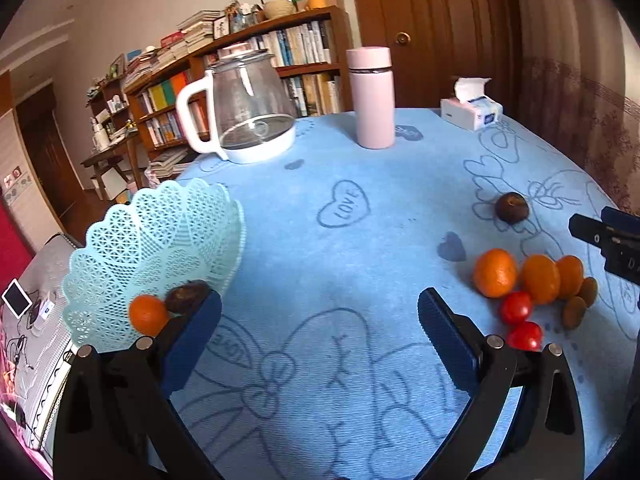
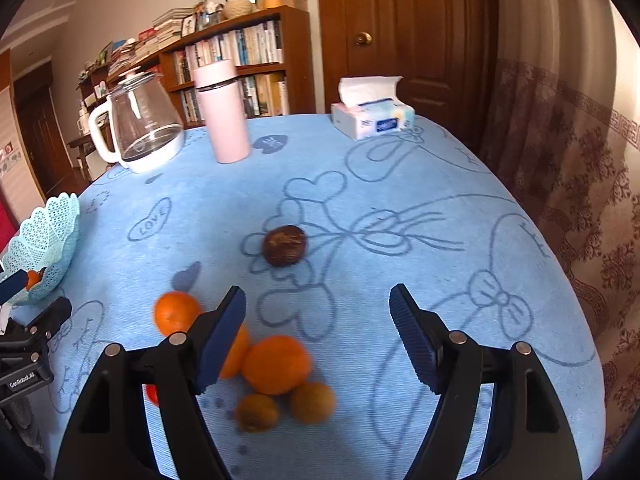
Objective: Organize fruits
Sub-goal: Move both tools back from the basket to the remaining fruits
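Now both are held low over the worktop (image 1: 320,240), wide open and empty: the left hand-held gripper (image 1: 320,330) beside the basket (image 1: 152,240), the right hand-held gripper (image 2: 318,334) over the oranges (image 2: 276,364).

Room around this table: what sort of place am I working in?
Most likely a home living or study room: a full bookshelf behind, a wooden door, and a kettle and tissue box on the blue-clothed table.
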{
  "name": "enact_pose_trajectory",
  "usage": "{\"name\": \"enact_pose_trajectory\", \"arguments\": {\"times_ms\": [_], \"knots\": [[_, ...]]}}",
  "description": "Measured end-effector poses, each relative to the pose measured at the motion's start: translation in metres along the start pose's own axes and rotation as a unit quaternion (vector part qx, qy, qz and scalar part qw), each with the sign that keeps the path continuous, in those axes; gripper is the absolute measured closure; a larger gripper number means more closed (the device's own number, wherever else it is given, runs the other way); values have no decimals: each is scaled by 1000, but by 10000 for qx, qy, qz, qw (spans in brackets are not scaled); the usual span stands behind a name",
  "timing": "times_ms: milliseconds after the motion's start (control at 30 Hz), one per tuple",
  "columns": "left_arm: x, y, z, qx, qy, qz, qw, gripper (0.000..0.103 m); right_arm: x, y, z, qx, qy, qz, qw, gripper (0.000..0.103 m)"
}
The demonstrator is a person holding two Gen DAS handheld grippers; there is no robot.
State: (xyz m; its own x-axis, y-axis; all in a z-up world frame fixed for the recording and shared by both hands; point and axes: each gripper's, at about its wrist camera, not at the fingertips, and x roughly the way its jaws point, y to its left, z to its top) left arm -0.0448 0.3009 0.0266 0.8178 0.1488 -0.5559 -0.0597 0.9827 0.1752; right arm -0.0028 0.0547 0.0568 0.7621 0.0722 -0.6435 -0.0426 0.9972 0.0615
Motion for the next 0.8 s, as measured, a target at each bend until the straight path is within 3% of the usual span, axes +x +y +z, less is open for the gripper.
{"name": "enact_pose_trajectory", "arguments": {"times_ms": [300,800], "knots": [[7,-35,-4,212,209,-459,9985,3,9,-46,-14,461,353,105,9983,29],[32,-79,15,447,489,-974,9930,3,13,-49,-17,501,481,274,9972,28]]}}
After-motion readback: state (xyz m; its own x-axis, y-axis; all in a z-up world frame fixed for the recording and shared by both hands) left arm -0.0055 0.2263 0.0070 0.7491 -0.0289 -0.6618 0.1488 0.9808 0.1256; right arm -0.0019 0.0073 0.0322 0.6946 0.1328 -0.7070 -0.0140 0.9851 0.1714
